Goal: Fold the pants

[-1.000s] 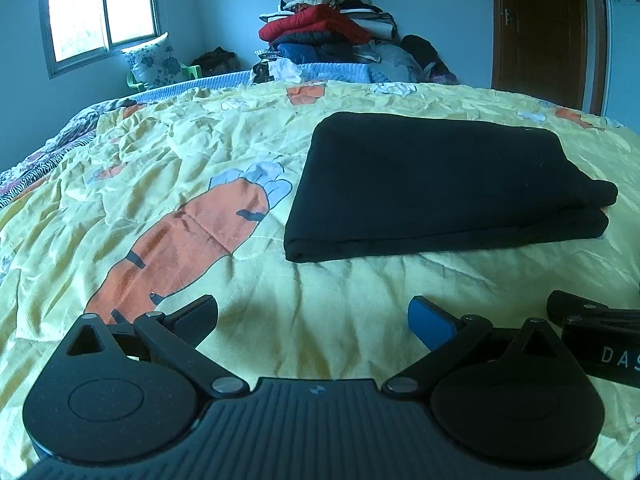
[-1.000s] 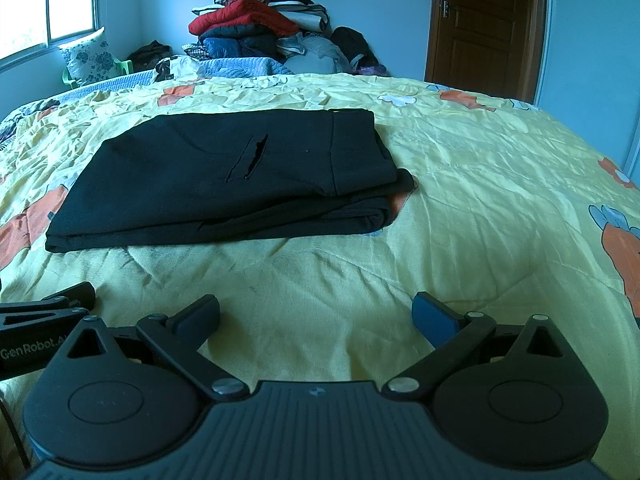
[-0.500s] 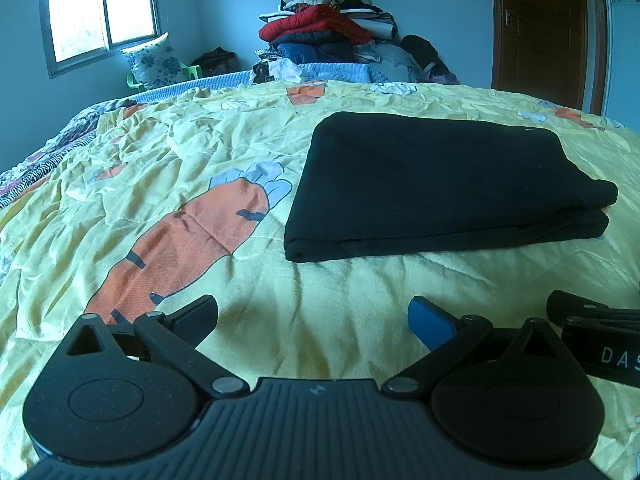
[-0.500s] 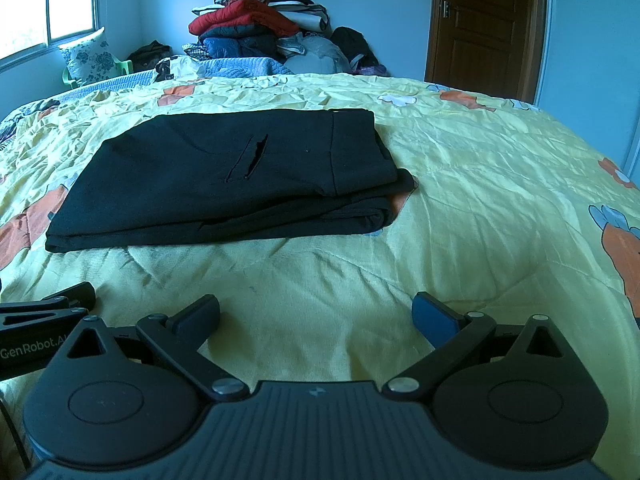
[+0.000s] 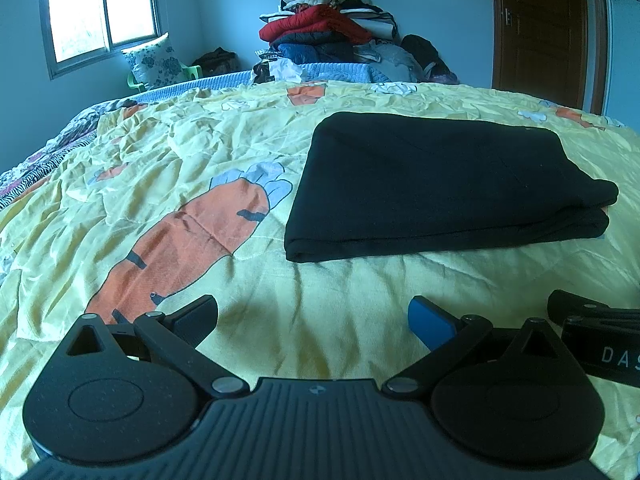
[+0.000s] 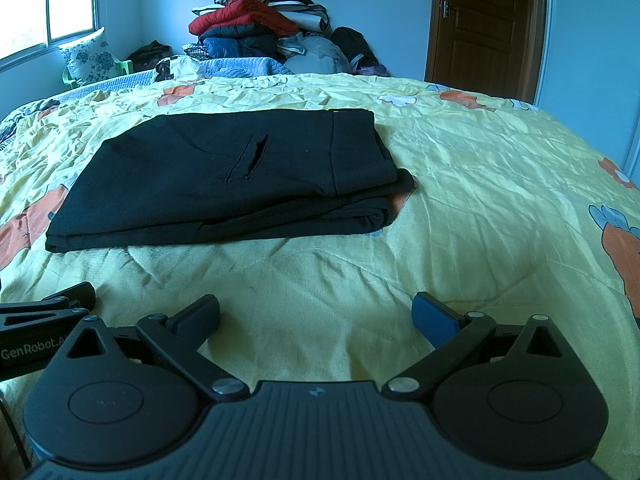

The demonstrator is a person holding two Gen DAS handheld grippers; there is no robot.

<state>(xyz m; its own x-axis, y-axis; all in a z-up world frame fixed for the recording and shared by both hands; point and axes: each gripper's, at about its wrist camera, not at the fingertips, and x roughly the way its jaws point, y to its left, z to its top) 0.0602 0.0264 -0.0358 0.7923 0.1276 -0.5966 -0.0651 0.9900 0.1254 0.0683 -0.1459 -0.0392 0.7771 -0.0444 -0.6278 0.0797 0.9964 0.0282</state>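
Observation:
Black pants (image 5: 432, 184) lie folded in a flat rectangle on the yellow bedspread (image 5: 160, 168), ahead and to the right in the left wrist view. In the right wrist view the pants (image 6: 224, 176) lie ahead to the left, pocket slit up. My left gripper (image 5: 313, 318) is open and empty, low over the bed, short of the pants. My right gripper (image 6: 316, 314) is open and empty, also short of the pants. Each gripper shows at the edge of the other's view: the right one (image 5: 592, 332), the left one (image 6: 44, 320).
A tall pile of clothes (image 5: 332, 36) stands beyond the bed's far edge. A floral pillow on a green chair (image 5: 154, 62) sits under the window at the left. A brown door (image 6: 484, 24) is at the back right. The bedspread (image 6: 500, 184) has carrot prints.

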